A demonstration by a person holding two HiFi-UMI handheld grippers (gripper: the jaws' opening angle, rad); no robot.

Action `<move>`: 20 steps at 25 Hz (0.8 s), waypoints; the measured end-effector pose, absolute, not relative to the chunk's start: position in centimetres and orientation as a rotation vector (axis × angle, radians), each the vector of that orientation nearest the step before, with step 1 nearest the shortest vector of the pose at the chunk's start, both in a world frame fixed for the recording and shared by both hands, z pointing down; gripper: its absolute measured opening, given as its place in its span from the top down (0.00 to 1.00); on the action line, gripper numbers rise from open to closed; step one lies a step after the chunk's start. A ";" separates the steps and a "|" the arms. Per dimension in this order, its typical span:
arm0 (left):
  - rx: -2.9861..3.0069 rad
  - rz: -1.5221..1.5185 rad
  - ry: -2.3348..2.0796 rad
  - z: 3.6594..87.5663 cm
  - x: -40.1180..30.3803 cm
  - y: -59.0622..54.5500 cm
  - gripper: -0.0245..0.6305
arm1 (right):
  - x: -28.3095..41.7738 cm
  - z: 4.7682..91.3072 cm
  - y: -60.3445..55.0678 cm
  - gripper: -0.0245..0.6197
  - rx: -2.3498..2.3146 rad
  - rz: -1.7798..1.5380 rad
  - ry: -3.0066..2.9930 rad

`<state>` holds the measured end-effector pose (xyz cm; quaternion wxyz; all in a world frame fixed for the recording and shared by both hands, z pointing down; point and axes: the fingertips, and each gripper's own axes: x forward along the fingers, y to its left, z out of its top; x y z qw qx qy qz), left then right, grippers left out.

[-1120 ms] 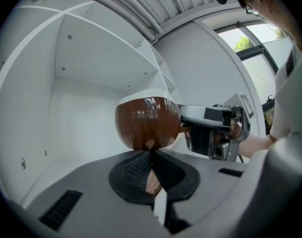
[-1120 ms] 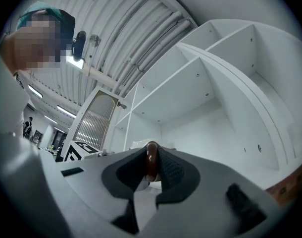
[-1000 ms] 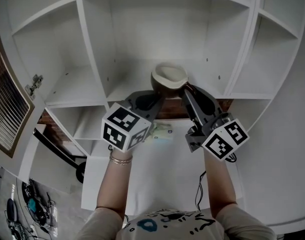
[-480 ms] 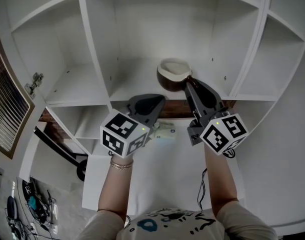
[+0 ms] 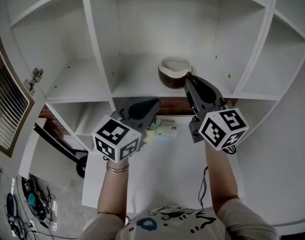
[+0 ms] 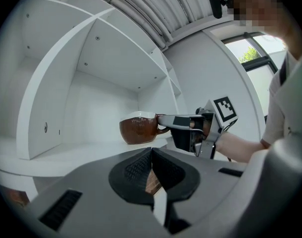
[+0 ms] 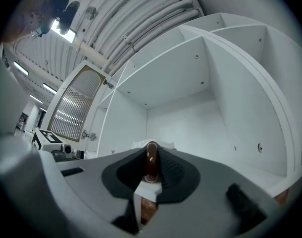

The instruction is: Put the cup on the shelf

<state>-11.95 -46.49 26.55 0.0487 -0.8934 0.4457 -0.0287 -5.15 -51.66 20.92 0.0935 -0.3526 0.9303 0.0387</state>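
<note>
A brown cup [image 5: 173,73] with a white inside is in the middle compartment of the white shelf [image 5: 142,86], near its front edge. My right gripper [image 5: 188,82] is shut on the cup's handle [image 7: 151,163], which stands upright between the jaws. From the left gripper view the cup [image 6: 138,129] looks level, with its base at the shelf board; whether it touches, I cannot tell. The right gripper [image 6: 176,122] reaches it from the right. My left gripper [image 5: 153,104] is shut with nothing in it, in front of the shelf edge, left of and below the cup.
White dividers [image 5: 100,49] wall the middle compartment on both sides. Below the shelf, a small pale green object [image 5: 162,130] lies on a white table [image 5: 162,179]. A slatted panel [image 5: 7,109] is at far left. A cable [image 5: 201,184] hangs by my right arm.
The left gripper has let go of the cup and drawn back, down and to the left. The right gripper has carried the cup slightly right and deeper into the compartment.
</note>
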 end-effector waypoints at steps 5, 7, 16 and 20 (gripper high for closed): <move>-2.740 -0.085 1.370 27.3 -12.1 -46.3 0.94 | -5.5 21.3 -51.7 0.86 -1.060 0.101 2.785; -2.761 -0.083 1.348 27.5 -11.7 -46.2 0.94 | -5.5 21.3 -51.8 0.86 -1.062 0.097 2.792; -2.796 -0.053 1.308 28.1 -10.9 -45.6 0.94 | -5.5 21.4 -51.8 0.86 -1.087 0.098 2.810; -2.794 -0.048 1.314 28.3 -10.8 -45.3 0.94 | -5.4 21.4 -51.9 0.86 -1.112 0.116 2.808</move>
